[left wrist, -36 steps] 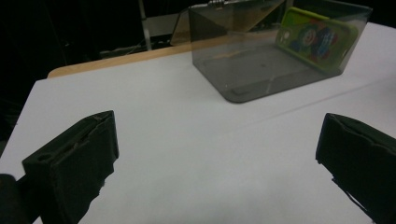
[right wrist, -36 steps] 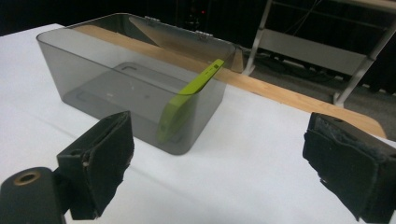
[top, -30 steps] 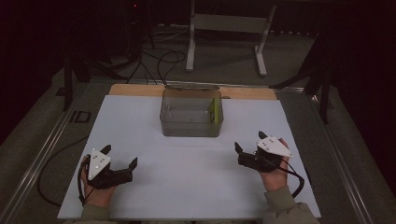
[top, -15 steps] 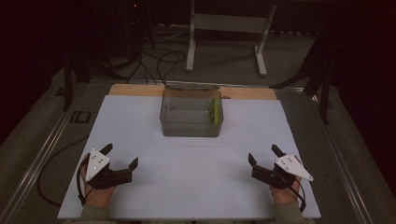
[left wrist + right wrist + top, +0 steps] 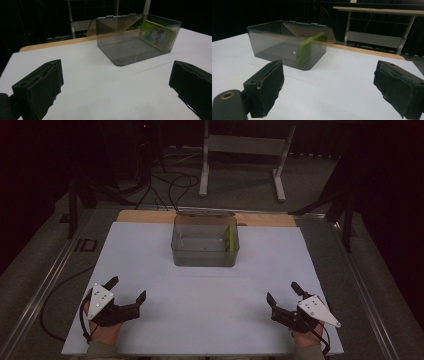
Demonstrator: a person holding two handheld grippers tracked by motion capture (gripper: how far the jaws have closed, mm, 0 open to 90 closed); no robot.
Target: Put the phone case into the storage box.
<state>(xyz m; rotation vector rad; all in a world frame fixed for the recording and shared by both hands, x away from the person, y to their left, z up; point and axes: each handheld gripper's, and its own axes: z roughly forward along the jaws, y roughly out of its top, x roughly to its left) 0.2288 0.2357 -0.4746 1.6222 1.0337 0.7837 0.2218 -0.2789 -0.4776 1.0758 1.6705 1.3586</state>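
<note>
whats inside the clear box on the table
A green phone-like item stands on edge inside the clear box, leaning against one side wall. The rest of the box floor looks bare. The item's back face is hidden.

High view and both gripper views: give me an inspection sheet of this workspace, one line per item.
Surface: white table, bare; wooden strip along its far edge.
Job's things: clear box at far centre, lid open and tipped back; green case stands on edge inside, leaning on the box's right wall.
Clutter: nothing seen.
Grippers: left gripper at near left, open, holding nothing; right gripper at near right, open, holding nothing. Both well short of the box.
Cables: a cable runs off the table's left edge from the left gripper; more cables on the floor behind.
Surroundings: dark room; metal stand behind the table.
</note>
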